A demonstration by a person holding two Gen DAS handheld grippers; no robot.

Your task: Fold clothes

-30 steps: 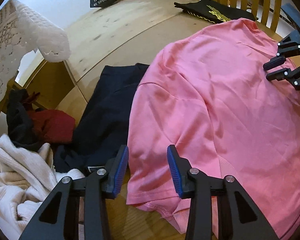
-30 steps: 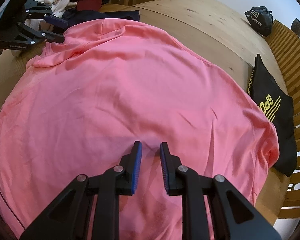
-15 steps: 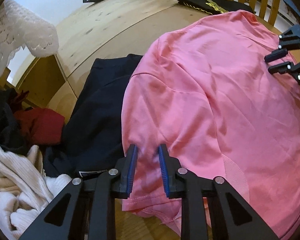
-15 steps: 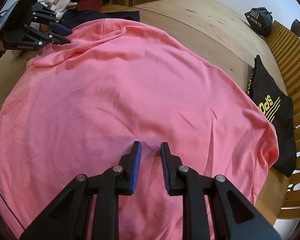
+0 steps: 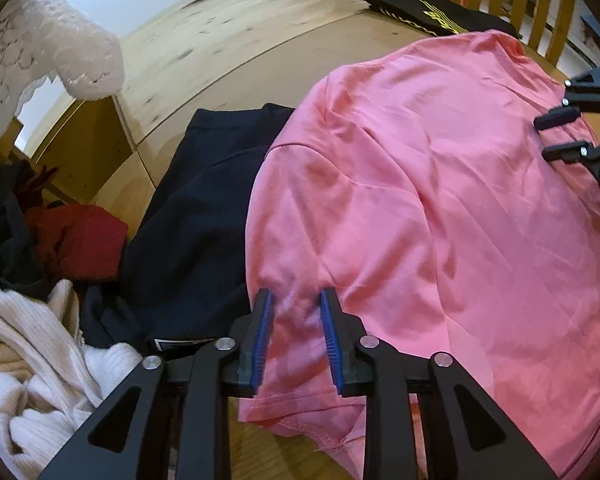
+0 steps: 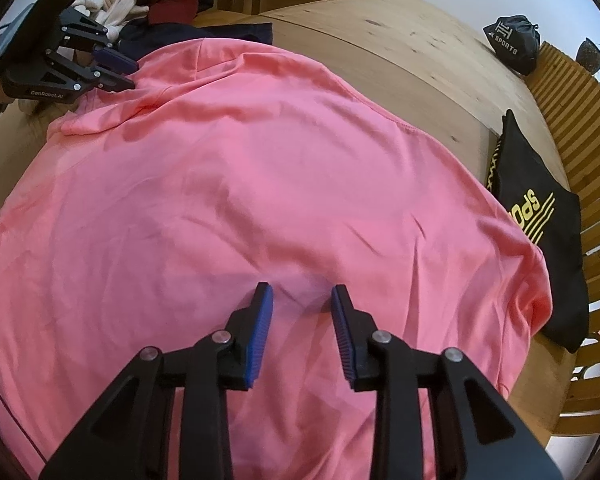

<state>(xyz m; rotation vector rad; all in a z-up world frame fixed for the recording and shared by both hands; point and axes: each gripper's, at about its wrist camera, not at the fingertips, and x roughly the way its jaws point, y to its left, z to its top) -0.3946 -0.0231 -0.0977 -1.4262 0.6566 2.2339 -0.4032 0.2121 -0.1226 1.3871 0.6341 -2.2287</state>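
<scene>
Your left gripper (image 5: 296,304) has its jaws opening, a ridge of the pink T-shirt (image 5: 440,208) between them near its hem. Your right gripper (image 6: 302,300) is opening too, released over the shirt's middle, spread on the wooden surface (image 6: 400,40).

The left gripper (image 5: 296,300) now sits over the pink shirt (image 5: 440,216) edge, jaws narrower than a second ago and reopening; the right gripper (image 6: 302,294) jaws are widening over the cloth.
</scene>
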